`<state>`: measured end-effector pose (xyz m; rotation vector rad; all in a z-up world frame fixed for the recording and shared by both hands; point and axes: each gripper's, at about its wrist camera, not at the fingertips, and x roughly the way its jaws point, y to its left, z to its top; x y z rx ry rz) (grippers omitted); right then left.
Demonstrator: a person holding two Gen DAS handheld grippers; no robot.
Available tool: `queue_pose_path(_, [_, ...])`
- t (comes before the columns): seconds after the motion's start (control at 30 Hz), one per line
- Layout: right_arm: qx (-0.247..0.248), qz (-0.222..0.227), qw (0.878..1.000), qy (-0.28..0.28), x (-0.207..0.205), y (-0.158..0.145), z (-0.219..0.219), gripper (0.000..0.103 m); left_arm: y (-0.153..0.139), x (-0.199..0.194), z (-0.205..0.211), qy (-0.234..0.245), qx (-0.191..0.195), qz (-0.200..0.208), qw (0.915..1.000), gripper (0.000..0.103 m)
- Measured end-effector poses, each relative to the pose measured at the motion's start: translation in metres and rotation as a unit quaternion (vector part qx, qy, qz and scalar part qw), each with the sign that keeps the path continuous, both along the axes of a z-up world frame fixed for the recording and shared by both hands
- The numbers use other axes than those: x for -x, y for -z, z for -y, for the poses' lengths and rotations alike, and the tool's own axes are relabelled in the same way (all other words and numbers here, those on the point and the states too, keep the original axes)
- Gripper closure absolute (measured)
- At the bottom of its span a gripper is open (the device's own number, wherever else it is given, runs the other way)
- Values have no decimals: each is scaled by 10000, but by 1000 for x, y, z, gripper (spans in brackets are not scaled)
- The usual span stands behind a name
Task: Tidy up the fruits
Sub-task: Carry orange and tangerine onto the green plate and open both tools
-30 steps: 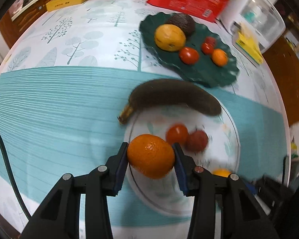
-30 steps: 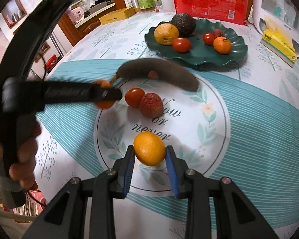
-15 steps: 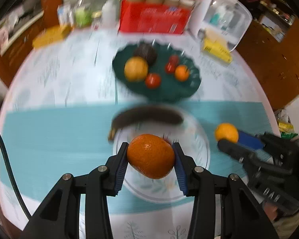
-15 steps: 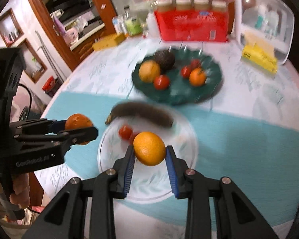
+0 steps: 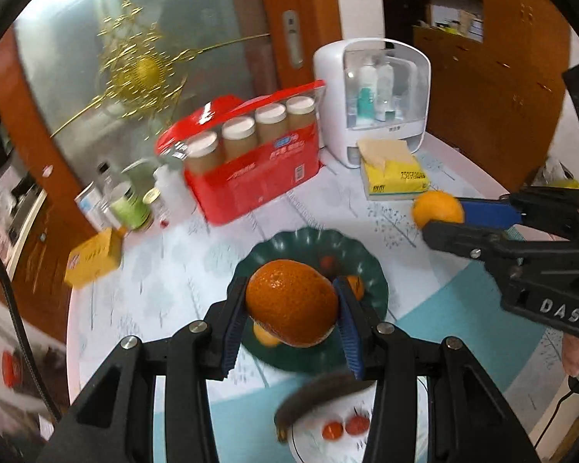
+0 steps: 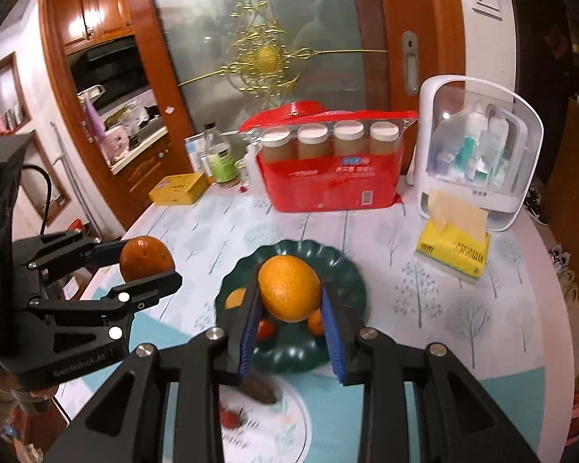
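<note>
Both grippers (image 5: 291, 305) (image 6: 291, 305) clamp oranges (image 5: 291, 303) (image 6: 289, 287) above green plate (image 6: 347, 281).

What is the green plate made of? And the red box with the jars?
The green plate looks like glossy glazed ceramic or hard plastic: smooth scalloped rim, soft shine. The red box seems to be shiny plastic film: wrinkles, glare, a clear top over the jars.

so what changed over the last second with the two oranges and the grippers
Both grippers rose from the white plate and swung toward the green plate. The left gripper carried its darker orange, the right gripper its lighter orange. Neither was let go. The banana and the small red fruits stayed on the white plate.
</note>
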<state>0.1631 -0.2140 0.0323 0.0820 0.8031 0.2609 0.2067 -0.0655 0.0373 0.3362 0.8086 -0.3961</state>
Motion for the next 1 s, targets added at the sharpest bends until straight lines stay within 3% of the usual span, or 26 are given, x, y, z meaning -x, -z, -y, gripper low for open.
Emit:
queue_pose_path(0.17, [93,-241,9996,129,-29,28,2,72,27,-29,15,372,18,-248,9990,61])
queue_pose_path(0.33, [43,-877,9960,140,-52,86,0,72,78,-45,29,797,-47,-725,9942,61])
queue_pose_path(0.57, [-18,-1517,9883,133,-61,148,-5,72,137,-72,28,873,-229,-1318,9872,61])
queue_pose_path(0.8, [85,-1792,9838,-66,-60,178,-16,71,161,-91,21,748,-110,-1735,9819,60])
queue_pose_path(1.0, [107,-1934,9811,-58,-61,192,-18,71,171,-95,20,655,-78,-1864,9803,60])
